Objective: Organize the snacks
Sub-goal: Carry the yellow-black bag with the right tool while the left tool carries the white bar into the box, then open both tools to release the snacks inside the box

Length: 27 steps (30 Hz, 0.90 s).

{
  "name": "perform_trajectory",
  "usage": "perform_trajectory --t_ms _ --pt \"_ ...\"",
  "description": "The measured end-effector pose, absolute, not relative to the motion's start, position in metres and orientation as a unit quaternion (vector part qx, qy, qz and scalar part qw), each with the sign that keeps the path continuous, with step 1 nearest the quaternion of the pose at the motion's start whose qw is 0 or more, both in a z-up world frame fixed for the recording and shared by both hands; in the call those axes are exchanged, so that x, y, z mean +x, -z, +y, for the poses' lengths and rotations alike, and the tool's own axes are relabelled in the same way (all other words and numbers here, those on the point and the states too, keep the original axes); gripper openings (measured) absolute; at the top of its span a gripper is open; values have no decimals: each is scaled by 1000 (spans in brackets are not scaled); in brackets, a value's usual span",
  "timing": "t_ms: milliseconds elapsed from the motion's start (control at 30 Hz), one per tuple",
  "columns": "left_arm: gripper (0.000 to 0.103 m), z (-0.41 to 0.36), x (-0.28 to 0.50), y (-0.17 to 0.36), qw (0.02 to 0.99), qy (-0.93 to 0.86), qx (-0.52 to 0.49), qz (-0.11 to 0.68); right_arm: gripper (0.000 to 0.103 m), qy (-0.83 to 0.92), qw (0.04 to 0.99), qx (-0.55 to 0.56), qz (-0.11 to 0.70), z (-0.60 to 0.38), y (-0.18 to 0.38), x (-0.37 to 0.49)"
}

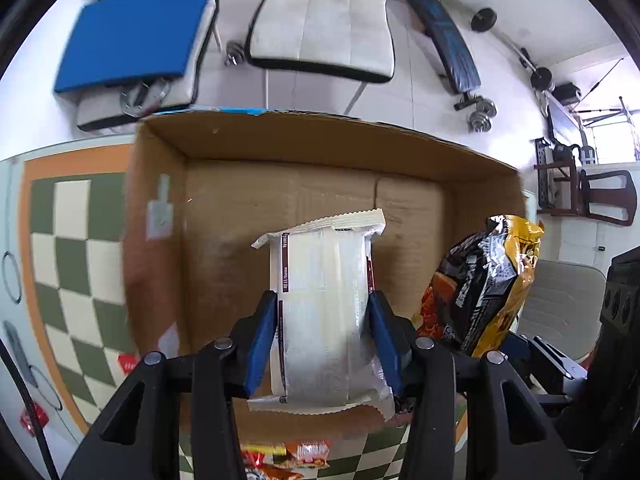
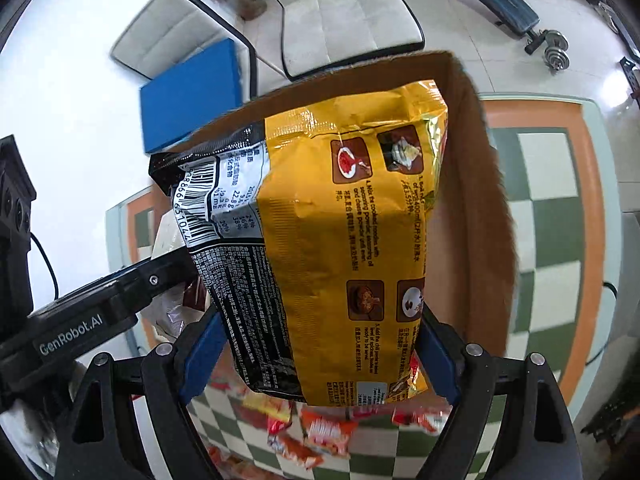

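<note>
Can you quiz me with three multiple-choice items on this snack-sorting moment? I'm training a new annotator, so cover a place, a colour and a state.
1. Where is the white snack packet?
A. Lying on the checkered cloth
B. Held above the open cardboard box
C. On a chair

2. What is the main colour of the noodle bag?
A. Yellow with a black panel
B. Green
C. Pink

3. What state is the right hand-held gripper in?
A. Open and empty
B. Out of view
C. Closed on the noodle bag

Answers:
1. B, the left hand-held gripper holds it with the box floor behind it.
2. A, yellow foil fills the right wrist view beside a black barcode panel.
3. C, both blue pads press the bag's sides.
</note>
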<state>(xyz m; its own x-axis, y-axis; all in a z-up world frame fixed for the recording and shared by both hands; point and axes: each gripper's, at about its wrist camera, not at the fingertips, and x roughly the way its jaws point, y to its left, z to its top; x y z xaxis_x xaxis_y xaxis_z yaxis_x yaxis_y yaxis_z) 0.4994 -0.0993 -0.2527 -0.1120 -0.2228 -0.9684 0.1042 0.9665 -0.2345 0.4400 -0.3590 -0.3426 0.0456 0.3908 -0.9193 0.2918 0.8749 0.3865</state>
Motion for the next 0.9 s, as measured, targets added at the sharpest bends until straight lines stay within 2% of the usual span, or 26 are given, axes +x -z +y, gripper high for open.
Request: perform_trajectory --t_ms 233,533,567,633,667,700,800,900 --pt "43 -113 520 291 638 143 -26 756 88 -21 655 227 721 -348 400 480" --pt "46 -130 524 299 654 137 42 743 89 -11 641 210 738 -327 421 509" --pt "48 -130 523 299 654 141 43 742 90 -11 638 209 741 -324 422 510" --pt "62 -129 524 298 654 143 42 742 95 -11 634 205 745 -322 422 510" --pt "73 -129 524 296 656 146 39 739 97 -11 634 206 745 -322 424 513" --pt "79 -128 523 293 659 146 39 737 97 -12 635 206 745 -321 423 514" --pt "84 -124 525 288 665 141 32 733 97 -9 637 194 746 -313 414 517" --pt "84 -118 524 279 674 138 20 726 98 -8 645 188 741 -306 401 516"
